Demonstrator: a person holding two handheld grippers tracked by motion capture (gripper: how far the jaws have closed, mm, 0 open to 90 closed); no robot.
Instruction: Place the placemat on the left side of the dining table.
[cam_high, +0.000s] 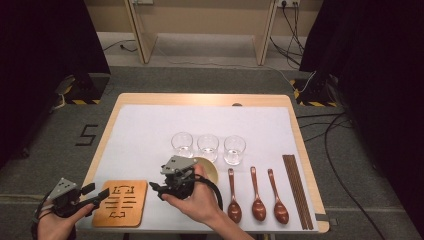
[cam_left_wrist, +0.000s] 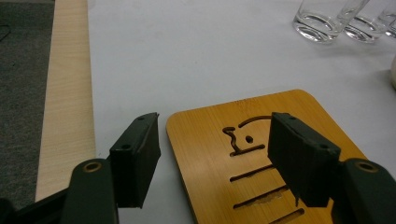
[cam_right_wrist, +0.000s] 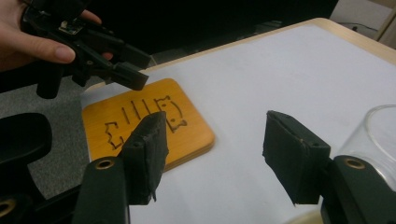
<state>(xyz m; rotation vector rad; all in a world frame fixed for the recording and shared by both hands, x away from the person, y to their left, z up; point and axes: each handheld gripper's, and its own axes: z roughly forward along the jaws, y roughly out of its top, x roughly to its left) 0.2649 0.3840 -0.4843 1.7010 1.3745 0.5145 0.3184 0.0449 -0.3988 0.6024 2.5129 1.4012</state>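
Nearest, at the table's front edge: left gripper (cam_high: 97, 196), jaws apart and empty, poised at the left edge of a wooden trivet (cam_high: 120, 203) with cut-out slots, which lies flat on the white mat (cam_high: 150, 130). Just beside it: right gripper (cam_high: 156, 189), jaws wide apart, nothing between them, pointing toward the trivet's right side. Behind that hand: a small yellowish dish (cam_high: 209, 167), partly hidden. Right of it: three wooden spoons (cam_high: 258, 195) and chopsticks (cam_high: 297, 190). Farther back: three glass tumblers (cam_high: 208, 146) in a row. Step judged in hand: approach to the trivet. Next move calls for lowering jaws astride an edge and closing.
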